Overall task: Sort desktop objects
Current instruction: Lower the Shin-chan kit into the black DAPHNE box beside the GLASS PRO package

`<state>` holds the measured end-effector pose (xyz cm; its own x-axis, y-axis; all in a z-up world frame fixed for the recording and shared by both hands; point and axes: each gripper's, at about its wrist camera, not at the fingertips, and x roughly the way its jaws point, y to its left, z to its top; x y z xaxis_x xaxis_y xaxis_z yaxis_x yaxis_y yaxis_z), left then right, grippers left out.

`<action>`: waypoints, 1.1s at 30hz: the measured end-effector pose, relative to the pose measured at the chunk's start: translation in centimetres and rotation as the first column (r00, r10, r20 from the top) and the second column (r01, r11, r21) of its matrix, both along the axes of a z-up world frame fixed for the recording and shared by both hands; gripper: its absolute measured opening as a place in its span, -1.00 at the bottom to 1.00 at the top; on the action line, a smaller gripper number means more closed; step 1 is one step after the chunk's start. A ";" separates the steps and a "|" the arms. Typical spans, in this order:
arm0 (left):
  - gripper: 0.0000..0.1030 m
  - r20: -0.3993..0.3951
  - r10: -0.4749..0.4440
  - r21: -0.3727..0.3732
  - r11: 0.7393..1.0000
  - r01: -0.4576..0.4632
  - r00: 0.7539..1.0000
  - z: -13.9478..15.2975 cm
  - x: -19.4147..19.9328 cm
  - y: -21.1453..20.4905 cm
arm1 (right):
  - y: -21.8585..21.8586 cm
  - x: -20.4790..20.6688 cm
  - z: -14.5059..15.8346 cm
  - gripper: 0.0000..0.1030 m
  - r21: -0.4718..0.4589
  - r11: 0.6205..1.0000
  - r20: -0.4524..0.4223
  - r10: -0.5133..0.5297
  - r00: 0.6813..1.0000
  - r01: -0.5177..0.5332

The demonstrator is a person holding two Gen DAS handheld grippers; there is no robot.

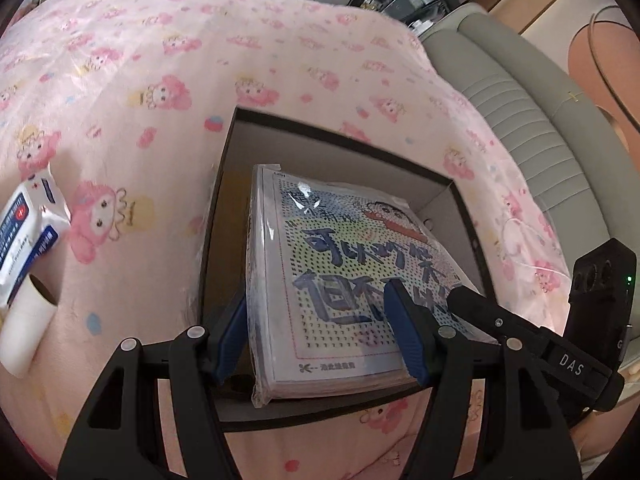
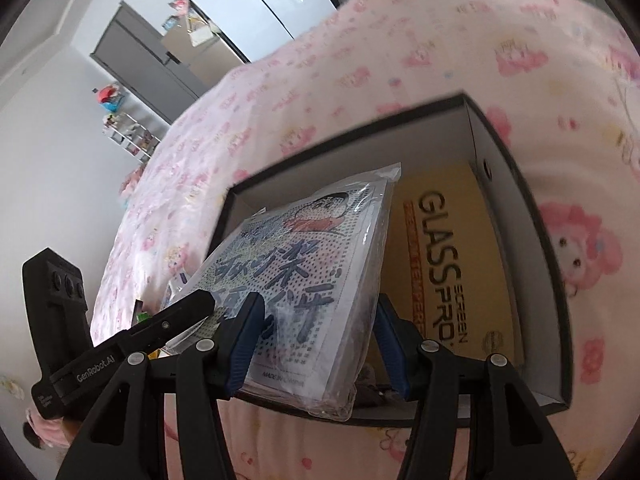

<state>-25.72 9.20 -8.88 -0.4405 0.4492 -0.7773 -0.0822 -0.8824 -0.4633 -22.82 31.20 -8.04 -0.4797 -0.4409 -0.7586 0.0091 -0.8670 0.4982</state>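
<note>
1. At nine o'clock in my left wrist view, a white-and-blue tissue pack (image 1: 30,232) lies on the pink cartoon-print cloth (image 1: 160,60); just below it sits a white cardboard-core roll (image 1: 28,324).
2. My left gripper (image 1: 316,340) has its blue-padded fingers (image 1: 230,332) clamped on the near end of the flat plastic-wrapped cartoon bead-art kit (image 1: 340,272).
3. The kit is tilted over the open black-rimmed cardboard box (image 1: 340,130) at twelve o'clock, its far end dipping inside.
4. My right gripper (image 2: 316,340) grips the same kit's (image 2: 304,280) other near edge, pads pressing the wrapper.
5. At three o'clock in my right wrist view, a tan "GLASS PRO" screen-protector package (image 2: 460,264) lies flat on the box (image 2: 516,184) floor.
</note>
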 end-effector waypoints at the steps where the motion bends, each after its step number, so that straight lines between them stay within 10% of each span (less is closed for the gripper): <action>1: 0.29 0.005 -0.001 -0.005 1.000 0.001 1.000 -0.3 0.0 0.1 | 0.1 -0.2 -0.5 -0.01 -0.002 1.000 0.017 -0.003 1.000 0.003; 24: 0.20 0.007 -0.042 -0.288 0.957 0.042 0.999 -0.7 0.9 2.5 | 0.1 -1.0 -3.1 0.00 0.045 0.999 0.125 -0.007 0.992 0.001; 33: 0.02 0.034 -0.077 -0.271 0.959 0.083 0.996 -1.2 0.7 2.8 | -0.7 -1.6 -3.5 0.03 0.081 0.997 0.157 0.000 0.988 -0.013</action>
<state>-25.06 11.95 -10.06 -0.3927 0.2524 -0.8843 -0.1500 -0.9663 -0.2092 -24.39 30.48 -11.52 -0.3490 -0.3771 -0.8579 -0.0574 -0.9051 0.4212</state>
